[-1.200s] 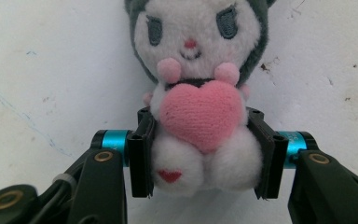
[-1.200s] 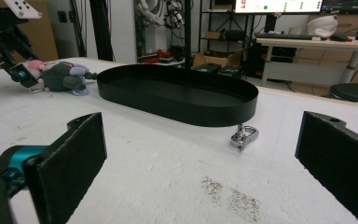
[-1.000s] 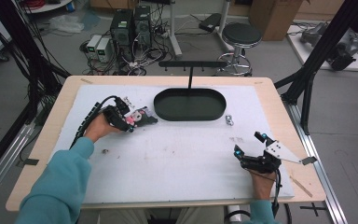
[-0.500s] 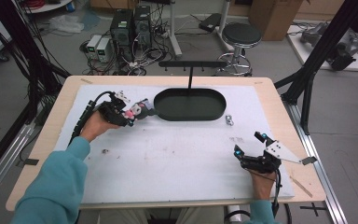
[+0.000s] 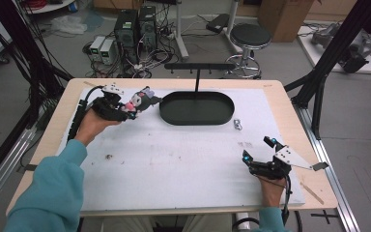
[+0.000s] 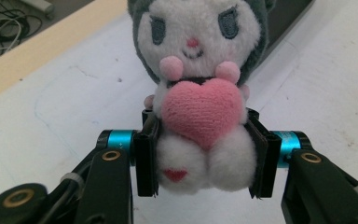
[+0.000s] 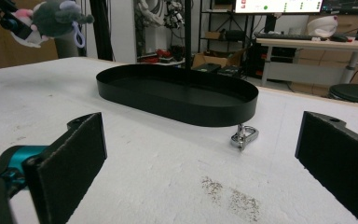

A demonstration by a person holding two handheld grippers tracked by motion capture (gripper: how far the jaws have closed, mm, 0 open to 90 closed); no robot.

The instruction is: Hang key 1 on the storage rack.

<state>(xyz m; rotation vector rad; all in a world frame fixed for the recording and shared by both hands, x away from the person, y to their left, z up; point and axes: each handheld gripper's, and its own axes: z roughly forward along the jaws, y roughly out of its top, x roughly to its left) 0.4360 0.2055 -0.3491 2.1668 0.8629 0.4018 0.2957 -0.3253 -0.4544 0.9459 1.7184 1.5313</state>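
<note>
High view, tray: a black oval tray (image 5: 196, 108) is sitting on the white-covered table (image 5: 183, 164) toward its far side, below a black rack with a crossbar (image 5: 199, 66); nothing is lying inside it.
Right claw view, tray: the tray (image 7: 177, 95) is showing a bare black floor and a low rim.
Left claw: the left claw (image 5: 125, 107) is pinching a plush toy (image 5: 140, 100) just left of the tray, held above the table.
Left claw view, toy: the left claw (image 6: 200, 161) is pressing its pads against both sides of the toy's (image 6: 200, 88) white lower body; the toy is facing the camera, grey-hooded, hugging a pink heart, with a small red heart low on its body.
Right claw: the right claw (image 5: 257, 151) is resting near the table's right front corner, its jaws spread wide with nothing between them.
Metal clip: a small silver clip (image 5: 237, 124) is lying on the table just right of the tray, apart from it.
Right claw view, clip: the clip (image 7: 244, 136) is lying just in front of the tray's rim.
Writing: no readable lettering is showing on the tray or toy.
</note>
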